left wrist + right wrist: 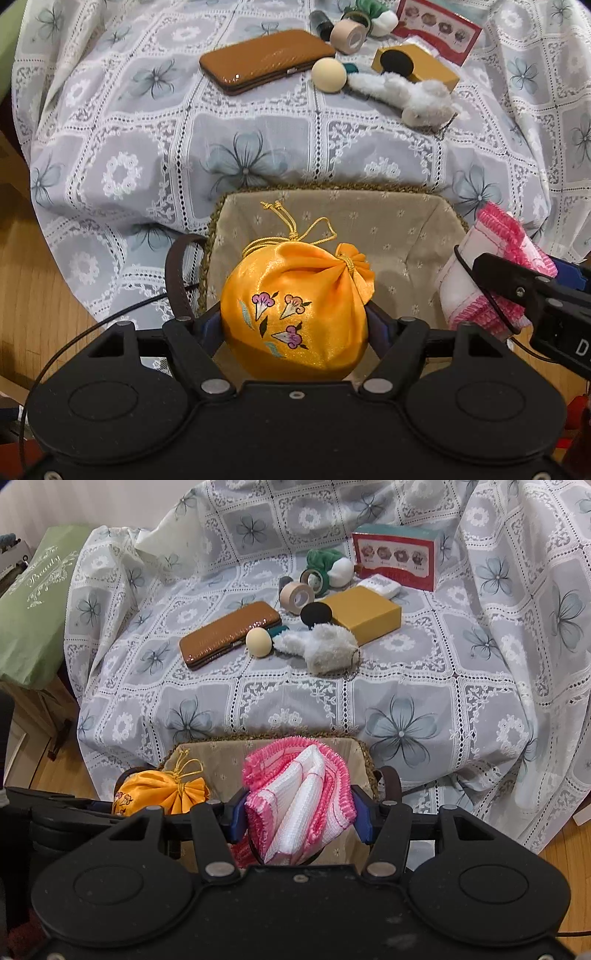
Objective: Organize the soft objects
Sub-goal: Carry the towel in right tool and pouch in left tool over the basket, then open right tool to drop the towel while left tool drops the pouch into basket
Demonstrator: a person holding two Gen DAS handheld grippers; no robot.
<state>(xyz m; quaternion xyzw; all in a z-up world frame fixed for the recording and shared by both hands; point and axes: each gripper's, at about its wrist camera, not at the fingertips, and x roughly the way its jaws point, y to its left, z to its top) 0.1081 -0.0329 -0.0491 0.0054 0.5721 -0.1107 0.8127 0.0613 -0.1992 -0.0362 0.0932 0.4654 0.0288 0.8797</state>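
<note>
Lined basket (406, 221) receiving two items: left gripper (295, 314) clamping orange pouch (295, 306), right gripper (299, 808) clamping pink cloth (299, 794), both hanging over it (plush toy (328, 648) waiting on the sheet).

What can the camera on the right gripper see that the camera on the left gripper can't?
Only the right wrist view shows the green bag with white writing at the far left, and the whole red picture box, teal top included.

Only the left wrist view shows the flowers sewn on the orange pouch full on, and the basket's brown strap.

Both show the left gripper holding the pouch, the right gripper holding the pink and white cloth, the lined basket, the brown case, cream ball and fluffy white toy.
</note>
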